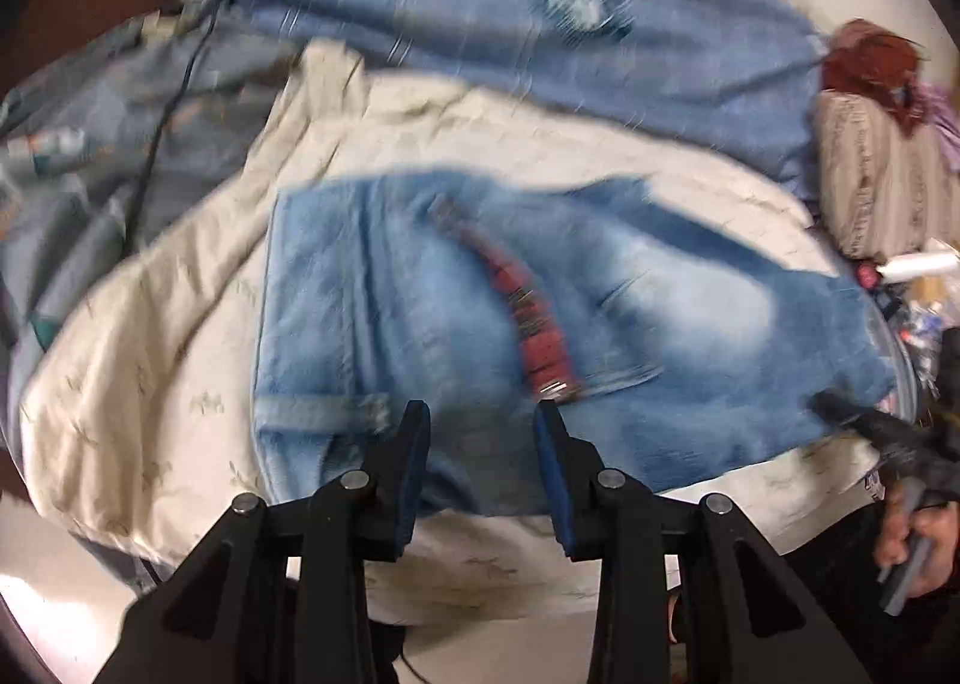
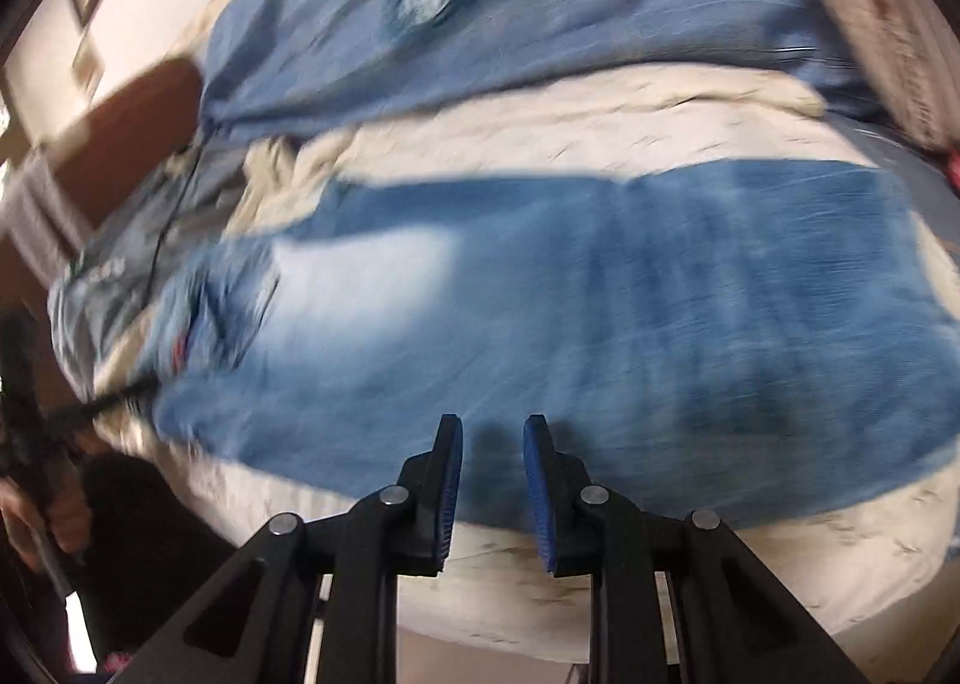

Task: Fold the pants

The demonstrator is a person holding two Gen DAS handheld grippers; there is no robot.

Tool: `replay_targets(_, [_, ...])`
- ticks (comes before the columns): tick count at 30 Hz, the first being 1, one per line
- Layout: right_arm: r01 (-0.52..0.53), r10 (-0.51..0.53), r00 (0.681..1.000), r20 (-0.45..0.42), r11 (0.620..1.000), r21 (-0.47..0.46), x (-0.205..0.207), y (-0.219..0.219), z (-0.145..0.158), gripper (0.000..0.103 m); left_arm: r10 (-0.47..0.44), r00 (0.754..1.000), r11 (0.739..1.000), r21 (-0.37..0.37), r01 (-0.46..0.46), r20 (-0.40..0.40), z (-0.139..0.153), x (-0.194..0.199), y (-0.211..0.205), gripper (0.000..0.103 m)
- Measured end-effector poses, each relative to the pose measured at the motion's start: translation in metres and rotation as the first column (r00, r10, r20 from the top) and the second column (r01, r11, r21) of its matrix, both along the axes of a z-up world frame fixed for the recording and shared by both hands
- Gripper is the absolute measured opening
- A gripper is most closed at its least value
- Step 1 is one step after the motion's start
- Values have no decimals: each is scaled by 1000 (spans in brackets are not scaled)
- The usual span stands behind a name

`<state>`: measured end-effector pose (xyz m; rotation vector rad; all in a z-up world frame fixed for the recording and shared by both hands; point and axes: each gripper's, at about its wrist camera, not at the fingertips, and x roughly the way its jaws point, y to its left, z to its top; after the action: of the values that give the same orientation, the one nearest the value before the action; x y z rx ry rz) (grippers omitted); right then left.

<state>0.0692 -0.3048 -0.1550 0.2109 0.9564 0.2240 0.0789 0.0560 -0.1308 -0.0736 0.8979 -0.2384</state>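
Note:
Blue jeans [image 1: 456, 312] lie flat on a cream bedspread [image 1: 150, 360], waistband to the left, with a red belt-like strip [image 1: 534, 318] across the seat. My left gripper [image 1: 483, 411] is open and empty just above the jeans' near edge by the waist. In the right wrist view the jeans' legs [image 2: 600, 312] stretch to the right. My right gripper [image 2: 492, 426] is open and empty over the near edge of the legs. Both views are motion-blurred.
A second pair of lighter blue jeans [image 1: 510, 24] with a ripped knee lies further back on the bed. A grey patterned quilt [image 1: 90, 174] with a black cable is at left. A beige pillow [image 1: 876, 174] and clutter sit at right.

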Motion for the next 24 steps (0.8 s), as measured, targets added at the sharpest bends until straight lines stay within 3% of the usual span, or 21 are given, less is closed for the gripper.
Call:
replay_targets(2, [-36,35,998,-44,999,-33,3,9,-12,26,-48,998,999,8,48,42,8,-4,-12,45])
replay_targets(3, [-46,44,998,-41,998,-51,0,11,-18,26,-73,996,997,15,72,52,9,-5,-21,57])
replay_targets(5, [-60,58,998,-28,996,-60,-6,10,-17,25,-84,996,995,49,82,39,0,-2,-34,72])
replay_targets(8, [-27,27,999,-25,999,-17,-16,-4,-10,25,-94,991,982,157,108,-93,-34,12,-57,75])
replay_targets(10, [27,-27,999,25,1000,13,-23,-22,2,25,-103,991,970,212,119,-84,-44,10,-65,77])
replay_targets(13, [176,-186,977,104,980,97,-39,-64,18,25,-108,990,972,197,124,-89,-35,9,-68,82])
replay_targets(16, [330,-368,922,119,909,253,-51,-111,21,25,-107,991,989,96,115,-83,-14,11,-66,82])
replay_targets(18, [411,-487,865,120,825,388,-64,-143,20,26,-116,992,993,-1,116,-55,6,7,-68,82])
replay_targets(21, [458,-599,785,159,734,502,-85,-173,25,27,-120,993,991,-59,121,7,31,2,-81,84])
replay_targets(24, [473,-631,731,260,743,474,-102,-181,42,27,-113,990,992,-46,118,89,58,-6,-98,92])
